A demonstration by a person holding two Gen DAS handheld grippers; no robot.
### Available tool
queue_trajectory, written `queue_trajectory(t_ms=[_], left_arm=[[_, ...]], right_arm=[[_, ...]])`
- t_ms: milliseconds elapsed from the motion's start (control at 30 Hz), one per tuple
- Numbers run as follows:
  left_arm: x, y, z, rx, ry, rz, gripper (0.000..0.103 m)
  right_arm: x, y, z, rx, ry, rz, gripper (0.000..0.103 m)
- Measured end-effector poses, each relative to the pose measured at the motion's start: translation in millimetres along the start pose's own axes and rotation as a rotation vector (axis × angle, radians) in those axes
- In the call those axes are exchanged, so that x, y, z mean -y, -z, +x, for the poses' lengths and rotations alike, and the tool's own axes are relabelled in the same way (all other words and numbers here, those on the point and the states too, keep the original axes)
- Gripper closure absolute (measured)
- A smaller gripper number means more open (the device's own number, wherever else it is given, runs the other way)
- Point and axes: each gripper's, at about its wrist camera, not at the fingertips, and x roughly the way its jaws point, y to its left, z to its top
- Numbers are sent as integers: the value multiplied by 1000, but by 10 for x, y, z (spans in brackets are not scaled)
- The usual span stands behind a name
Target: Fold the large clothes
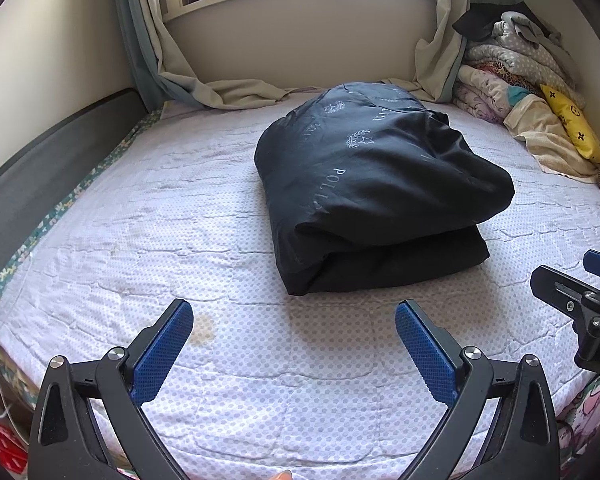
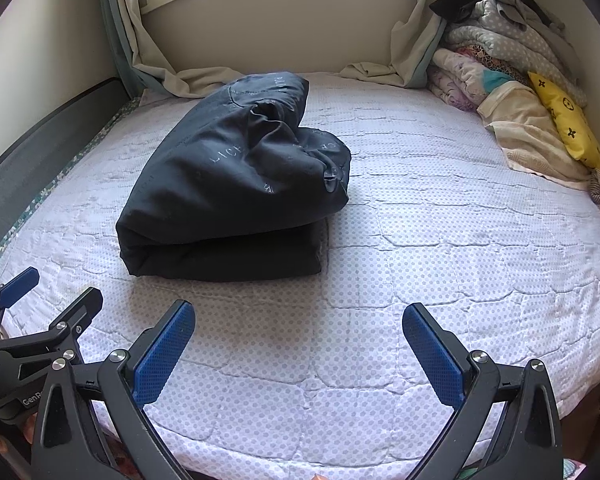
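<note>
A dark navy garment [image 1: 376, 184] with pale printed lettering lies folded into a thick bundle on the white dotted mattress [image 1: 180, 220]. In the right wrist view the same bundle [image 2: 236, 176] sits left of centre. My left gripper [image 1: 294, 320] hovers open over the mattress just in front of the bundle, nothing between its blue pads. My right gripper [image 2: 298, 324] is open too, held near the bed's front edge, to the right of the bundle. Each gripper shows at the edge of the other's view: the right gripper [image 1: 576, 280] and the left gripper [image 2: 40, 296].
A pile of folded blankets [image 1: 512, 60] and a yellow pillow [image 1: 572, 124] fill the far right corner. Curtains [image 1: 204, 84] drape onto the bed below the window. A dark bed rail [image 1: 40, 152] runs along the left side.
</note>
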Motion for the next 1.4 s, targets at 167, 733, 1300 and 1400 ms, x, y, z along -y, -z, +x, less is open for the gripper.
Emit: queue_trajectory(t_ms=[167, 733, 1300, 1400], left_arm=[[7, -3, 21, -10, 16, -6, 1], [13, -4, 17, -10, 25, -6, 1], [26, -1, 21, -10, 24, -5, 1], [23, -4, 19, -8, 25, -6, 1]], right_arm=[[19, -8, -3, 0, -4, 1, 0], [49, -17, -9, -8, -13, 13, 0], [55, 3, 12, -20, -12, 21, 0], [55, 2, 12, -19, -12, 20, 0]])
